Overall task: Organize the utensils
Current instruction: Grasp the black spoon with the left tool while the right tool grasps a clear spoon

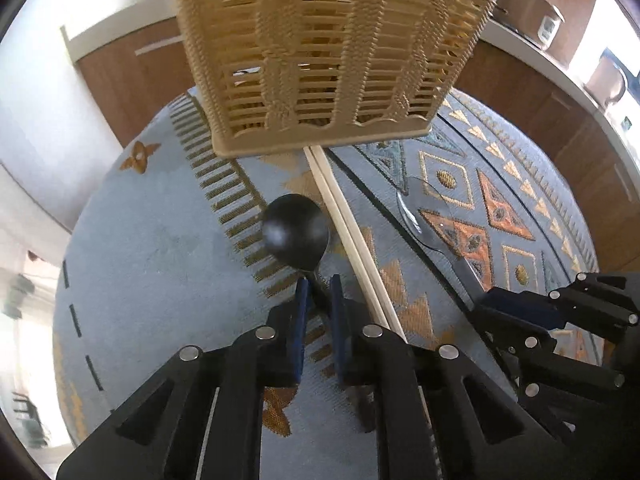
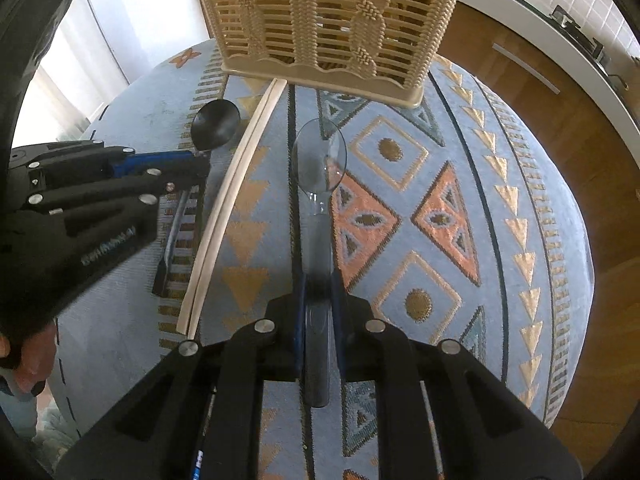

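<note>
A beige slatted utensil basket (image 1: 320, 52) stands at the far side of the patterned cloth; it also shows in the right wrist view (image 2: 332, 20). My left gripper (image 1: 319, 286) is shut on the neck of a black spoon (image 1: 296, 232), whose bowl points toward the basket. My right gripper (image 2: 320, 276) is shut on the handle of a clear plastic spoon (image 2: 319, 156). A pair of pale chopsticks (image 1: 344, 224) lies between the two spoons, its far end touching the basket base. The left gripper (image 2: 200, 160) and black spoon (image 2: 216, 124) show at the left of the right wrist view.
The blue patterned cloth (image 2: 440, 200) covers a round table. Brown cabinets (image 1: 132, 68) and a white counter with appliances (image 1: 532, 8) stand behind. A wooden floor (image 2: 592, 152) shows at the right. The right gripper (image 1: 492, 300) shows at the right of the left wrist view.
</note>
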A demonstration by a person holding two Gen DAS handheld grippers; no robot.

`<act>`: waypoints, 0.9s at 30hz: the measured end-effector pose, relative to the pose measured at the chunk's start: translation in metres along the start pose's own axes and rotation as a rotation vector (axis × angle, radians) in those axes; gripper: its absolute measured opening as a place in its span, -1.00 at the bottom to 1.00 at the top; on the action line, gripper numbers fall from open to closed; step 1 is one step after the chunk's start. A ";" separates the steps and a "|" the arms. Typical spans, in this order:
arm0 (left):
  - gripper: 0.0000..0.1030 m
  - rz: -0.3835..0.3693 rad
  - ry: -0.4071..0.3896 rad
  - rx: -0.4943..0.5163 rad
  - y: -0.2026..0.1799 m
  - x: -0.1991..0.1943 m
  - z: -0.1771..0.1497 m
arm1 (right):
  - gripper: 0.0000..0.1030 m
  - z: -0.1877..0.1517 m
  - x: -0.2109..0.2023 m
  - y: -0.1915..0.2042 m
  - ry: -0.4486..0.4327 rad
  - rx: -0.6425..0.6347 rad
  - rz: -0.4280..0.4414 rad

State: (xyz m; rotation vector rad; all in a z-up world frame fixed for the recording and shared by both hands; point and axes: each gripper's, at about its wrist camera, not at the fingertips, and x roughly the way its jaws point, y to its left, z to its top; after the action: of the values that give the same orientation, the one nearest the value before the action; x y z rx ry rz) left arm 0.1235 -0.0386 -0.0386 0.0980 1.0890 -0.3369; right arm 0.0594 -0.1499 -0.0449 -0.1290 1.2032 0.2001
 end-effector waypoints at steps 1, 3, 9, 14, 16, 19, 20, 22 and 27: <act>-0.90 0.002 -0.001 -0.006 0.003 -0.001 -0.001 | -0.80 -0.001 -0.001 -0.002 0.001 0.006 -0.006; -0.91 0.006 -0.003 -0.023 0.013 -0.003 -0.004 | -0.80 -0.005 -0.003 -0.008 0.005 0.024 -0.014; -0.91 0.022 -0.006 -0.074 0.041 -0.013 -0.015 | -0.80 -0.012 -0.006 -0.023 0.019 0.067 -0.022; -0.91 0.042 -0.010 -0.094 0.051 -0.020 -0.019 | -0.80 -0.016 -0.008 -0.027 0.028 0.084 -0.024; -0.91 0.050 -0.010 -0.095 0.053 -0.021 -0.020 | -0.79 -0.018 -0.009 -0.029 0.031 0.089 -0.017; -0.91 0.051 0.001 -0.095 0.056 -0.019 -0.021 | -0.79 -0.022 -0.014 -0.037 0.036 0.103 0.000; -0.90 0.051 0.002 -0.093 0.057 -0.020 -0.022 | -0.79 -0.019 -0.011 -0.038 0.041 0.111 0.009; -0.89 0.048 0.003 -0.093 0.058 -0.021 -0.024 | -0.77 -0.016 -0.010 -0.043 0.049 0.129 0.030; -0.42 0.031 0.005 -0.101 0.061 -0.022 -0.022 | -0.16 -0.005 -0.010 -0.057 0.051 0.149 0.055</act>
State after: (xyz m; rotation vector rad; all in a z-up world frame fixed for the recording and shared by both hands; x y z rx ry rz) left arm 0.1148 0.0295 -0.0343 0.0258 1.1067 -0.2528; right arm 0.0637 -0.2071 -0.0374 0.0297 1.2690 0.1554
